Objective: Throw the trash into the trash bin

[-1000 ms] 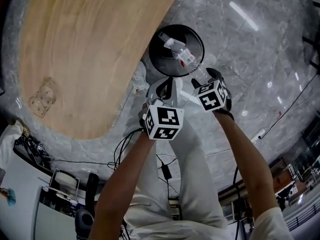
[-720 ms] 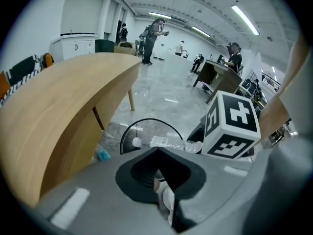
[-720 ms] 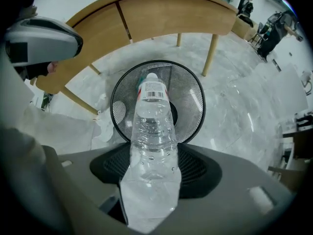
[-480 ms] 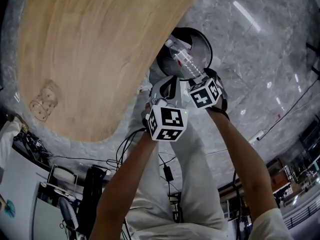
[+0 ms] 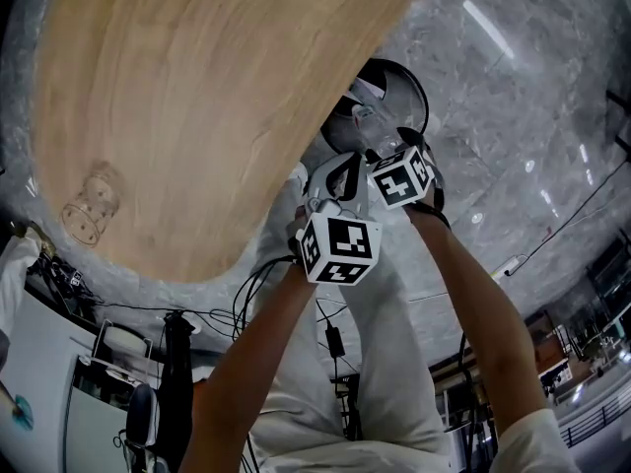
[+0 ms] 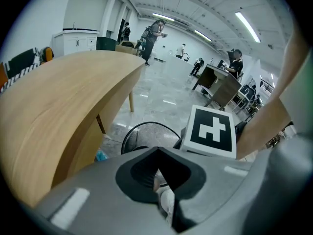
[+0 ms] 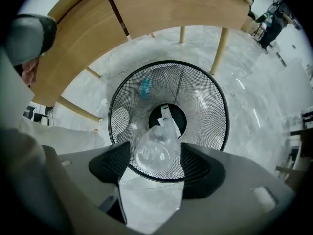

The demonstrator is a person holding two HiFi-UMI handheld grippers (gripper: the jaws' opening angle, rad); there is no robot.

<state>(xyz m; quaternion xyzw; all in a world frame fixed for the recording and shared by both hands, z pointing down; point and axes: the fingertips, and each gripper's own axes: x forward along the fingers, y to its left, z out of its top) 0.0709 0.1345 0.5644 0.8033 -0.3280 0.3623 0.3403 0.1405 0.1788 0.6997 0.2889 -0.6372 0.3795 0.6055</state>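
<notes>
The black mesh trash bin stands on the marble floor by the wooden table's edge. My right gripper points straight down over it. In the right gripper view a clear plastic bottle hangs between the jaws of the right gripper above the bin. Those jaws have just been opening, thin gaps show on both sides of the bottle, and the pads do not seem to press on it. My left gripper waits beside it, shut on a small white crumpled scrap.
The curved wooden table and its legs stand close to the bin. A blue scrap and a pale piece lie inside the bin. The person's pale trousers and cables are below. People and desks are far off.
Both grippers have shifted toward the bin. The right gripper has come over its opening and tipped further down, so the bottle now looks shorter and hangs over the bin's inside.
</notes>
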